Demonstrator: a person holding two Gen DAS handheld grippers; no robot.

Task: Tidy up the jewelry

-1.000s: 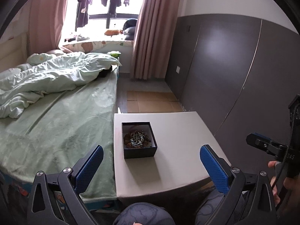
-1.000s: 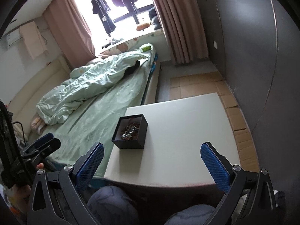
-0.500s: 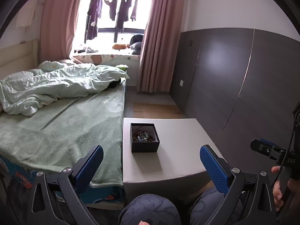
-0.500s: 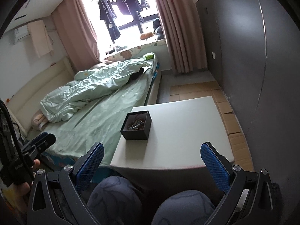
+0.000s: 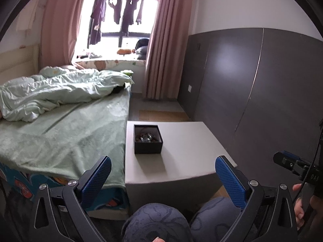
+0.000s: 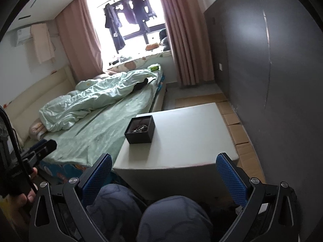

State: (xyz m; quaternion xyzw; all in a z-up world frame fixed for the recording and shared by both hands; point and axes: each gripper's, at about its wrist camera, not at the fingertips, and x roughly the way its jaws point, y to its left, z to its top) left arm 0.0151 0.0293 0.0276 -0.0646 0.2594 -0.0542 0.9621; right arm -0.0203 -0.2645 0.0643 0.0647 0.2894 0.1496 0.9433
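Bedroom, daylight through the far window. We sit at the near end of a pale worktop (image 5: 187,147), knees under its edge.

Left: the bed (image 5: 66,131) runs flush along the worktop's left side, rumpled quilt toward the window. Our left gripper (image 5: 161,175) hovers short of the near edge, jaws spread wide, holding nothing.

Centre: the black box (image 5: 148,148) stands open near the worktop's left edge, toward the far end. The jewelry (image 5: 145,137) lies inside it as a tangled heap of chains and beads; single pieces are too small to tell apart. Nothing lies on the worktop outside the box.

Right: our right gripper (image 6: 164,174) also hovers off the near edge, jaws wide apart and empty. Beyond the worktop, a strip of floor, then the dark wall panels (image 5: 252,84).

Risks, as we judge them: the heap looks knotted, so lifting one piece may drag others out or tip the light box. The box sits close to the bed-side edge; a sideways nudge could push it off onto the bedding.

Room: the worktop right of the box is bare and wide, good for laying pieces out. Approach from near and right is unobstructed; the left is hemmed in by the bed.
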